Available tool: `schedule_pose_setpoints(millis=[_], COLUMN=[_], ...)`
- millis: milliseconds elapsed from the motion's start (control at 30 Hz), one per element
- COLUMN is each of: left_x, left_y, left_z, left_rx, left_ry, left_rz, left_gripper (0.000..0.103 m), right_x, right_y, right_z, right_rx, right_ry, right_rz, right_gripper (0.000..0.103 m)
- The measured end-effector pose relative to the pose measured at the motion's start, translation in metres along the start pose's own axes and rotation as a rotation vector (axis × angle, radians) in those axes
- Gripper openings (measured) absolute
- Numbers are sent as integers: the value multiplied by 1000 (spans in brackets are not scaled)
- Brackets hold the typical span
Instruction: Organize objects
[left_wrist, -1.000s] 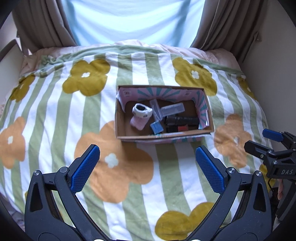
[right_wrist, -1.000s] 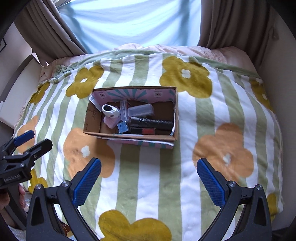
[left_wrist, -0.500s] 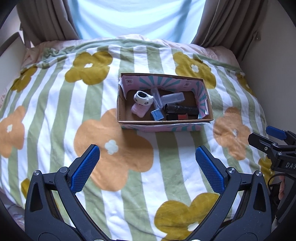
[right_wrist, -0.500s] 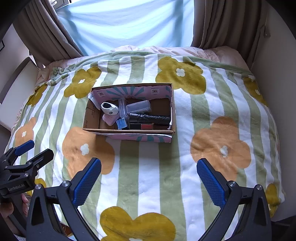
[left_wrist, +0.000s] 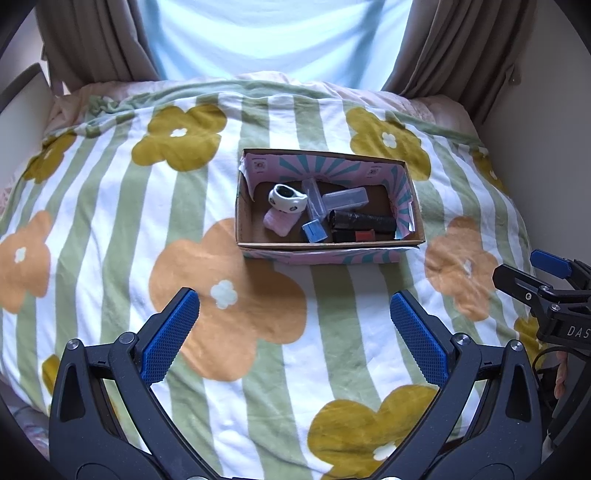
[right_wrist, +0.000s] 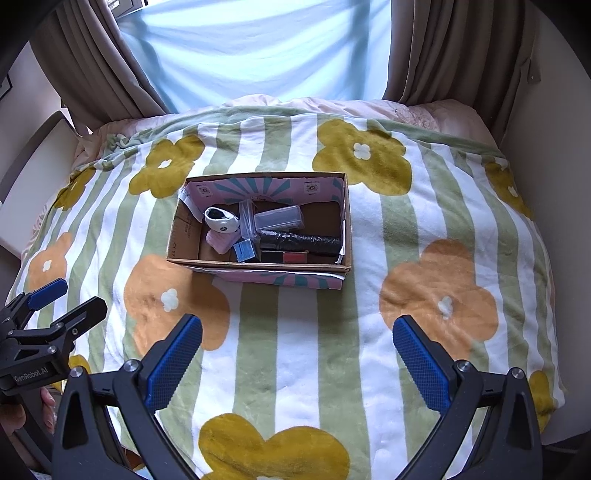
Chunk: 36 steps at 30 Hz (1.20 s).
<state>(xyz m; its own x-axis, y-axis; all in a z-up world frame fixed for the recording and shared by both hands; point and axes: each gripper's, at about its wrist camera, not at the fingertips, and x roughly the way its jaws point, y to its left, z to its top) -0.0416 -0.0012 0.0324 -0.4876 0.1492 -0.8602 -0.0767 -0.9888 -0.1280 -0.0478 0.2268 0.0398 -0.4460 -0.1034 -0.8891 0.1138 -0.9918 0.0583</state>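
Cardboard box (left_wrist: 328, 248) sits mid-bed on a flowered, striped blanket (left_wrist: 110, 206), both tools held back from it.

Left tool (left_wrist: 293, 332) and right tool (right_wrist: 297, 349) hang over the near blanket, jaws spread wide and gripping nothing. Inside the box lie a white ring-shaped gadget (left_wrist: 287, 198) on a pink pad (left_wrist: 280, 222), a clear case (left_wrist: 345, 198), a black roll (left_wrist: 364, 221) and a small blue block (left_wrist: 316, 231).
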Motion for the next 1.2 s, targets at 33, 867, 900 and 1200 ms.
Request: schedule_pose_setpoints(millis=[33,867,900,1200], left_x=[0,-6,-6,-9], left_y=[0,-3,-3,-5], left_z=[0,0,1,0], left_rx=[1,-1,-2,-4], left_ry=[0,-6,-5,-29], left_rz=[0,14,15,34], left_gripper=[103,103,103,103], right_x=[0,-2,-2,-5], right_y=[1,-3,-2,-5], right_z=[0,2,1,4], right_rx=[-2,1,0,5], right_ry=[-1,-10,-10,-18], right_rz=[-1,-17,-16,-25], right_gripper=[103,103,103,103])
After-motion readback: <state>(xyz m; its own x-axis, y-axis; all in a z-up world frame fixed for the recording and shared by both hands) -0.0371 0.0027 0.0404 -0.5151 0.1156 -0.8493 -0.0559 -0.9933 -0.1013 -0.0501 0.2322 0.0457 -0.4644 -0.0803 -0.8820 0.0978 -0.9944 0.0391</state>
